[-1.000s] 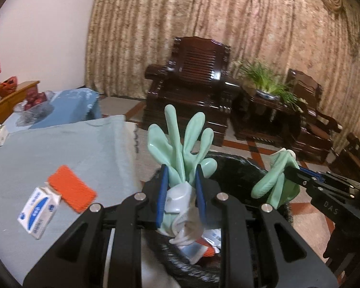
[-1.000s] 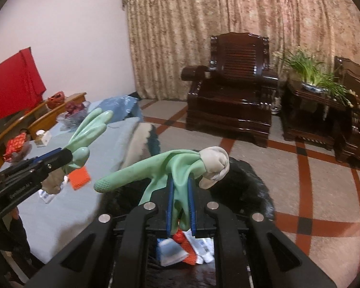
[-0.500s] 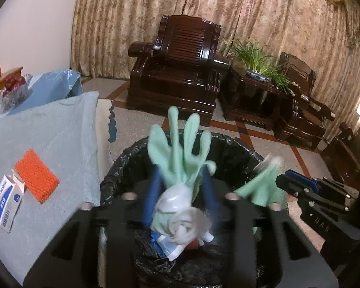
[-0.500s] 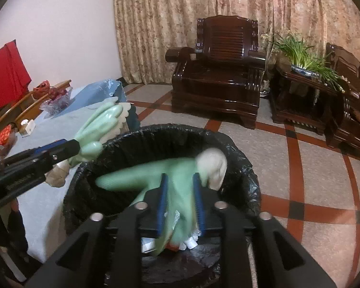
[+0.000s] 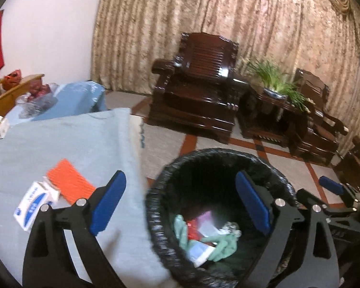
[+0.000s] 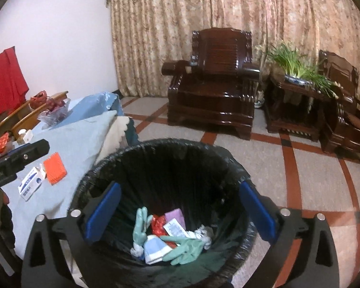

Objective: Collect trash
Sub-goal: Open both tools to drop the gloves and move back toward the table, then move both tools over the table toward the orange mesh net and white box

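Now: left claw [image 5: 180,204] tilted down over bin [image 5: 271,168], jaws just spread wide, empty | right claw [image 6: 180,212] likewise, just opened, empty | both gloves [image 6: 183,249] lie in bin among trash | carton [image 6: 31,180], apparently pills, on tabletop [image 6: 79,139]

The bin liner [image 6: 180,168] is thin black plastic film, crinkled and faintly glossy at the rim. Inside, at 6 o'clock, the green gloves [image 6: 184,247] look like smooth matt rubber; the red wrapper [image 6: 159,225] is shiny foil. The table cover [image 5: 60,144] is pale blue woven cloth, matt. On it, the orange scrubber [image 5: 70,183] has a ribbed, rough surface, and the small carton [image 5: 34,205] is printed card. At 12 o'clock, the armchair [image 6: 216,84] is dark lacquered wood, highly glossy. The curtain [image 6: 228,12] is patterned, textured fabric. Gripper pads [image 6: 103,213] are matt blue.
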A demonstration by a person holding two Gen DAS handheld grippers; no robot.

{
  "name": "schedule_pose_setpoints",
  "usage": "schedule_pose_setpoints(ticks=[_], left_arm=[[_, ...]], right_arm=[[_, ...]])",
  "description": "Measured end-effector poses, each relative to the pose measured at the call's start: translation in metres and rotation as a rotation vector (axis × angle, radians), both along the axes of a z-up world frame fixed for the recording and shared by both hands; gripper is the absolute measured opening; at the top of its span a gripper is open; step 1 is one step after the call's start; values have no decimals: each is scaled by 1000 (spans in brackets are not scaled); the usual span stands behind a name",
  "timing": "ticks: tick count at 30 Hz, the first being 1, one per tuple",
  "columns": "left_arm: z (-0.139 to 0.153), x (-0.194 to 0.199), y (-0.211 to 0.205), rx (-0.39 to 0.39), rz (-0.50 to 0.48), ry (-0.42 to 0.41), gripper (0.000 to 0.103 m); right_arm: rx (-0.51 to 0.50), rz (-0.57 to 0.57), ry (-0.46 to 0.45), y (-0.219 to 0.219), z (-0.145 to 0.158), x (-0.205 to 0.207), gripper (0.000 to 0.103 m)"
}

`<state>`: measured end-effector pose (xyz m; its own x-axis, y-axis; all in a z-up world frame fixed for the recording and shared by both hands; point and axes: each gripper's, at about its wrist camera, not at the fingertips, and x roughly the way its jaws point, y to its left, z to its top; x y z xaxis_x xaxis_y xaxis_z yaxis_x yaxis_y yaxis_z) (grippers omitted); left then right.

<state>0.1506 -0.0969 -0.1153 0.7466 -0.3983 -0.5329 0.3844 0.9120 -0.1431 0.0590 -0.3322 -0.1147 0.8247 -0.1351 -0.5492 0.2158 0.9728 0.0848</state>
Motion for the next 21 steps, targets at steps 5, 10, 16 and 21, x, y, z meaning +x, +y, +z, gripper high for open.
schedule_pose_setpoints(ticks=[5,10,16,21], left_arm=[[11,-5,36,-1,73,-24,91],[19,-6,72,9,147,-50,91],[18,-4,126,33,256,-64,91],[13,2,164,60,332,-58,91]], right_arm=[[6,49,-28,23,8,11,97],[10,111,-44,52,11,25,97],[21,199,-59,95,12,46,97],[19,278,-67,131,11,64,97]])
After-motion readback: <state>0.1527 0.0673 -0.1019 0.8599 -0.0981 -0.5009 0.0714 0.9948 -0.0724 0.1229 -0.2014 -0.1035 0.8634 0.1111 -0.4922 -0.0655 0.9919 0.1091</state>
